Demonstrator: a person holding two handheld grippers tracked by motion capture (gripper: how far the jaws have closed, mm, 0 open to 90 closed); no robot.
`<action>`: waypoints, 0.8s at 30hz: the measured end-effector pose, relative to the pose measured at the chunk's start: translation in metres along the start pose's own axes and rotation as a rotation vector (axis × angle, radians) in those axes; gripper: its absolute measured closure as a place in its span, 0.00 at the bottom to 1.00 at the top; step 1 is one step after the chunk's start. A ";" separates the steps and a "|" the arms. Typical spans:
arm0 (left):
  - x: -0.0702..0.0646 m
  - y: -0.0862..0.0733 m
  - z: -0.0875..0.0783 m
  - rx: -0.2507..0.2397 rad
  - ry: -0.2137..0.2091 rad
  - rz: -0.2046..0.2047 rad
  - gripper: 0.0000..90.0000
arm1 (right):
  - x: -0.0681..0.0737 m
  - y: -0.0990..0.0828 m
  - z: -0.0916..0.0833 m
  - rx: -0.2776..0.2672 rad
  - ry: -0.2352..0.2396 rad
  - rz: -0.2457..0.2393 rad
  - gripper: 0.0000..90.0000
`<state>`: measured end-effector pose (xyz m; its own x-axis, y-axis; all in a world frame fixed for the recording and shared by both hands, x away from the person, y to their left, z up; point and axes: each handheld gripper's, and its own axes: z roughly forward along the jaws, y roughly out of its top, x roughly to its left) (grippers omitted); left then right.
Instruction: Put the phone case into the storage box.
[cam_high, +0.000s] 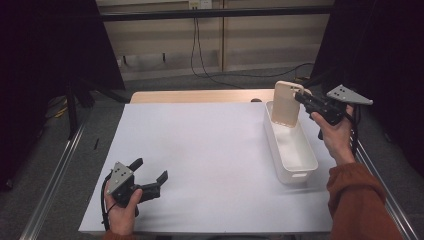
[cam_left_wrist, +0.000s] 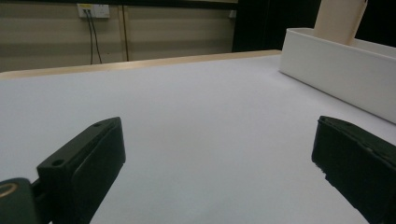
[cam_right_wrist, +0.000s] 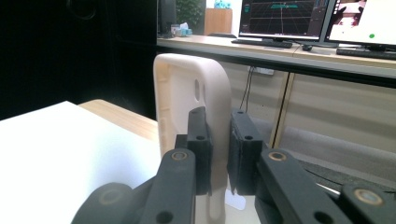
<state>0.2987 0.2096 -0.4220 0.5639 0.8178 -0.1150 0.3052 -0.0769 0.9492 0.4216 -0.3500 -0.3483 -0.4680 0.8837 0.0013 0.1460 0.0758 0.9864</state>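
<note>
Phone case going into the bin

Right hand-held gripper (cam_high: 302, 96) clamps the beige phone case (cam_high: 285, 103) upright over the white bin (cam_high: 294, 170) by the counter's right edge; I judge lowering, then release, comes next. Left hand-held gripper (cam_high: 151, 171) idles wide.

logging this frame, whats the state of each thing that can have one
phone case: upright, lower end inside the bin, clamped near its top edge
white bin: on the table, open top
right gripper: shut on the phone case
left gripper: open, nothing between its fingers, low over the table
</note>
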 end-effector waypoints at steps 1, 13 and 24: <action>0.000 0.000 0.000 0.000 0.000 0.000 0.03 | 0.000 -0.001 0.002 0.004 -0.001 0.000 0.90; -0.001 0.001 0.001 -0.002 -0.007 0.006 0.03 | -0.009 -0.011 0.024 0.010 -0.028 0.023 0.90; -0.001 0.001 0.001 0.000 -0.006 0.017 0.03 | -0.016 -0.017 0.033 0.011 -0.052 0.044 0.90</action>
<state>0.2996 0.2083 -0.4213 0.5732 0.8132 -0.1008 0.2957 -0.0905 0.9510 0.4556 -0.3505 -0.3700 -0.4148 0.9092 0.0358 0.1753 0.0412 0.9837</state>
